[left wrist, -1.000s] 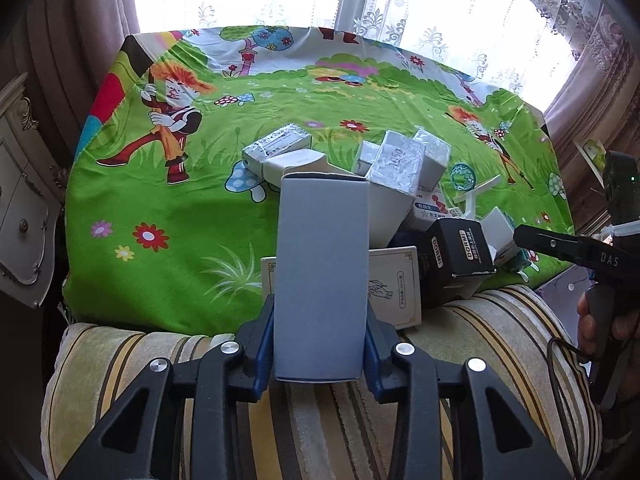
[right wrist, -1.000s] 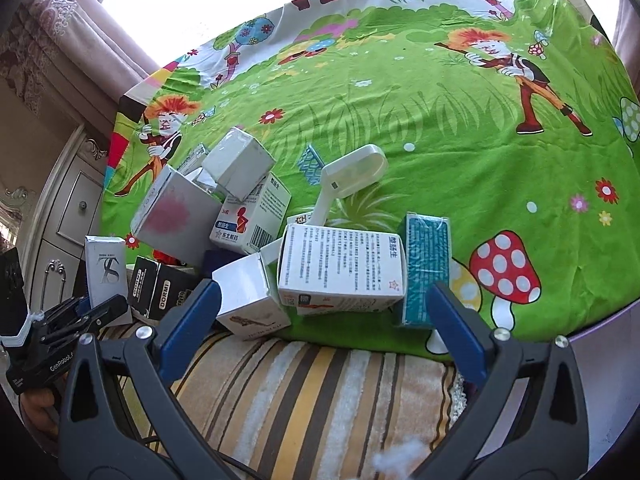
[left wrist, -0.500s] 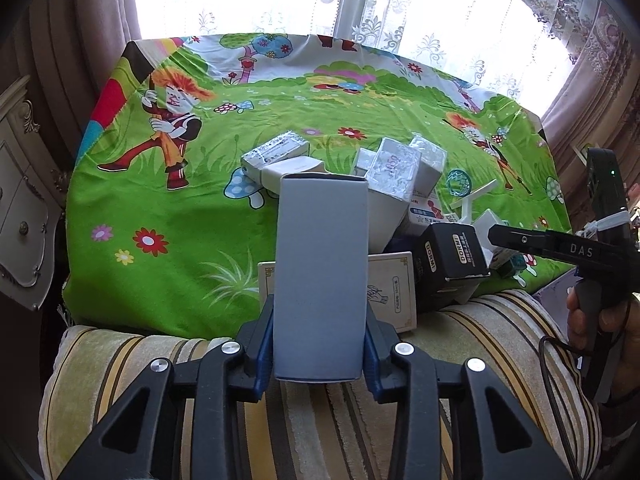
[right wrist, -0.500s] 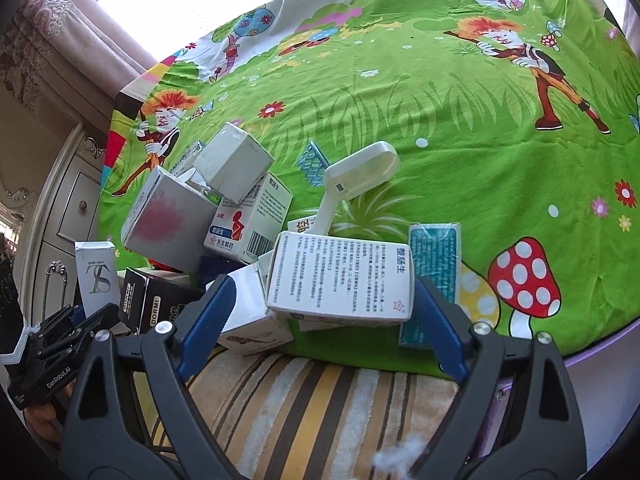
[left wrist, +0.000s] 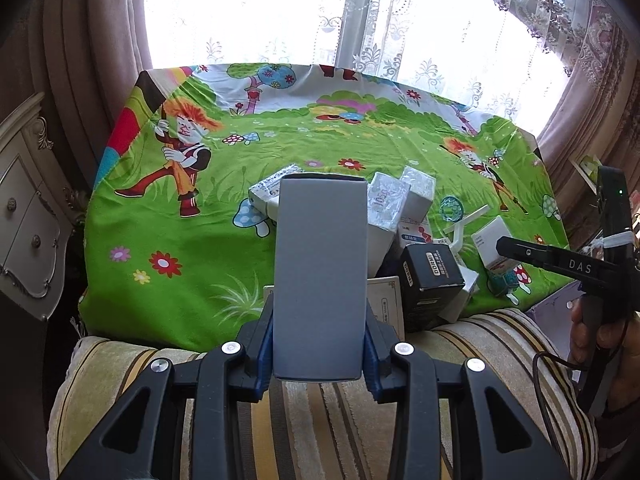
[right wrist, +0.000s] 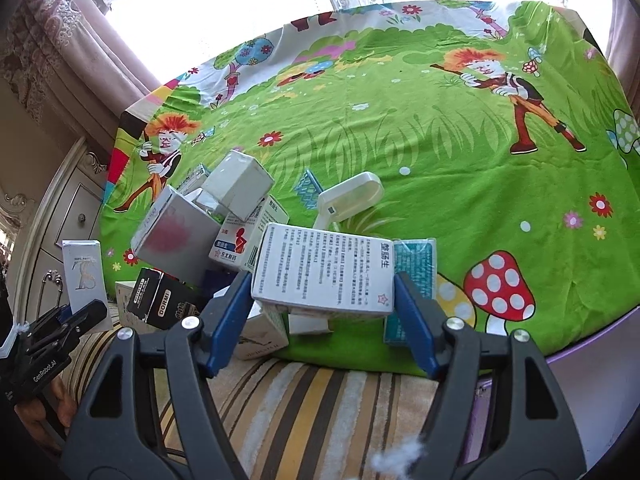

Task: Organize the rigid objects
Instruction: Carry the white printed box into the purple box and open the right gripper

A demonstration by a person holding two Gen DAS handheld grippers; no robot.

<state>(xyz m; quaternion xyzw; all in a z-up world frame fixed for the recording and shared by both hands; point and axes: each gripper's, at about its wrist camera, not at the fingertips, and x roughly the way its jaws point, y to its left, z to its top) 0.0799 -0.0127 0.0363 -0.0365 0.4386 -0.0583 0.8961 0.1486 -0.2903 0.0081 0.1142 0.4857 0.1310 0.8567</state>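
Up close, the left tool point(left wrist: 319, 354) pinches a tall grey box point(left wrist: 320, 272) by its lower sides, holding it upright above the striped cushion point(left wrist: 320, 432) at the near edge of the bench point(left wrist: 168, 216), which wears a green cartoon cloth. Behind and right of that box lies a loose heap of cartons: a black box marked DORMI point(left wrist: 430, 280), a silvery white box point(left wrist: 385, 210) leaning on its neighbours, and a flat cream box point(left wrist: 386, 306) lying under the grey one's right side.

From the other camera, the right tool point(right wrist: 322, 322) has its blue pads against both short ends of a white box printed with Chinese text point(right wrist: 324, 270); the pads look to be touching, closing on it. This box sits on smaller cartons at the near edge, with a teal packet point(right wrist: 414, 264) just right of it and a white plastic scoop point(right wrist: 350, 198) beyond. Far left, the grey box shows its "TS" face point(right wrist: 86, 274) in the left tool.
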